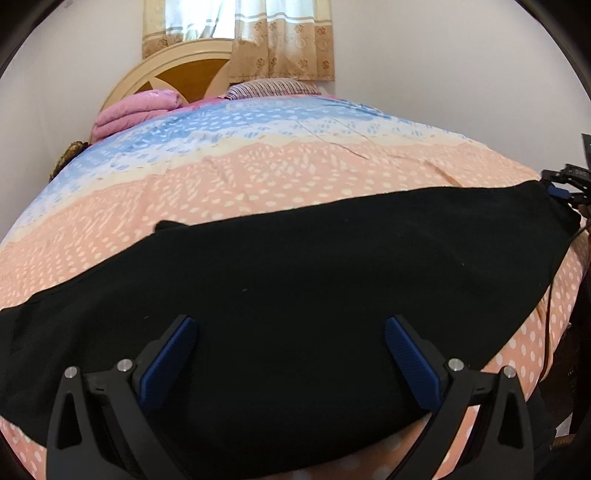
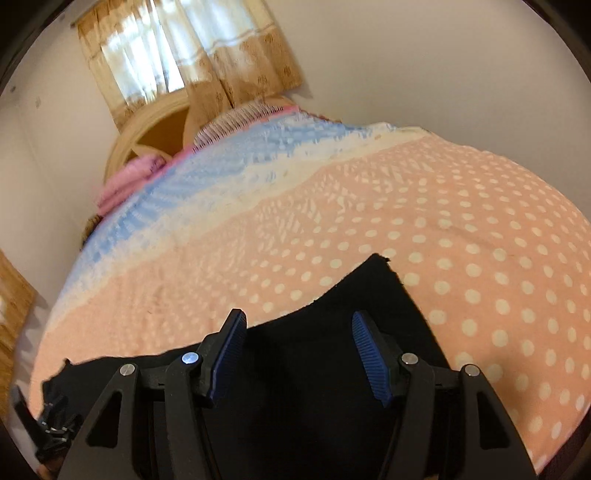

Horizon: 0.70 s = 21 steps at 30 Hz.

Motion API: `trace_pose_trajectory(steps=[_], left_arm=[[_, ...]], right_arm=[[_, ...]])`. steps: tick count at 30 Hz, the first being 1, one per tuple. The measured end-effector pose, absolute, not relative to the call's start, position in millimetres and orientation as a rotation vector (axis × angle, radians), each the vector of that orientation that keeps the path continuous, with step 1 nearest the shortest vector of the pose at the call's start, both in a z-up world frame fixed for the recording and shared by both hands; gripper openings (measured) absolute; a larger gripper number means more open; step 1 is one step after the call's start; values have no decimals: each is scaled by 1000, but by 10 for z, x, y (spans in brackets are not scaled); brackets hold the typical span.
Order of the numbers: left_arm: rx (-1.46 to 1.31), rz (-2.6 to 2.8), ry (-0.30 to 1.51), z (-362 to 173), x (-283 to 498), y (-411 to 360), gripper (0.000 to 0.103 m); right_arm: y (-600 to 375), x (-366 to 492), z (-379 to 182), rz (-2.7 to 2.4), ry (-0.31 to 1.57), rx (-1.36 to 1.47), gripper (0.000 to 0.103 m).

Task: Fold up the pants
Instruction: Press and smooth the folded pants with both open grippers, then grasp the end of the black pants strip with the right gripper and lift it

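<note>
The black pants point(image 1: 295, 266) lie flat across the near part of the bed, stretching from left to right. My left gripper point(image 1: 290, 325) is open, its blue-padded fingers point(image 1: 166, 362) spread just over the near edge of the pants. In the right wrist view the pants point(image 2: 332, 332) end in a raised corner ahead. My right gripper point(image 2: 299, 321) is open over that end of the cloth, holding nothing. The right gripper also shows in the left wrist view point(image 1: 565, 184) at the pants' far right end.
The bed cover point(image 1: 258, 177) is peach with white dots, then cream and blue toward the headboard point(image 1: 177, 70). Pink folded bedding point(image 1: 133, 114) and a striped pillow point(image 1: 269, 88) lie at the head. A curtain point(image 1: 240, 33) hangs behind. A wooden panel point(image 2: 11, 302) stands at left.
</note>
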<state>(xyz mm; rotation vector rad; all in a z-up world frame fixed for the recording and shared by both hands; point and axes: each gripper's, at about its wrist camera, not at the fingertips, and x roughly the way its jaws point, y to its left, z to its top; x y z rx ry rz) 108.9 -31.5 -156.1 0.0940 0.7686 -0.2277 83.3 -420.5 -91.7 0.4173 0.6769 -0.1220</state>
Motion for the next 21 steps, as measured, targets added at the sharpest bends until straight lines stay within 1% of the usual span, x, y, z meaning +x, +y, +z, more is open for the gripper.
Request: trace_pose_trajectory(steps=[3, 8, 11, 13, 16, 19, 21], left_arm=[[109, -193, 755, -1562, 1061, -237, 103], [67, -130, 764, -1576, 1109, 28, 103], [116, -51, 711, -1478, 1031, 192, 103], [143, 15, 685, -1414, 989, 408, 103], [118, 131, 702, -1403, 998, 876, 103], [58, 253, 736, -1491, 1003, 1385, 103], [-2, 305, 755, -1569, 960, 1682, 103]], right_arm=[[-4363, 568, -854, -162, 620, 449, 62], [-4698, 201, -905, -240, 608, 529, 62], [-4862, 30, -962, -249, 598, 601, 62], [-4914, -16, -997, -237, 611, 618, 61], [-4875, -49, -1012, -224, 622, 605, 59], [-4820, -121, -1051, -195, 634, 630, 55], [-4770, -141, -1068, -177, 646, 628, 54]])
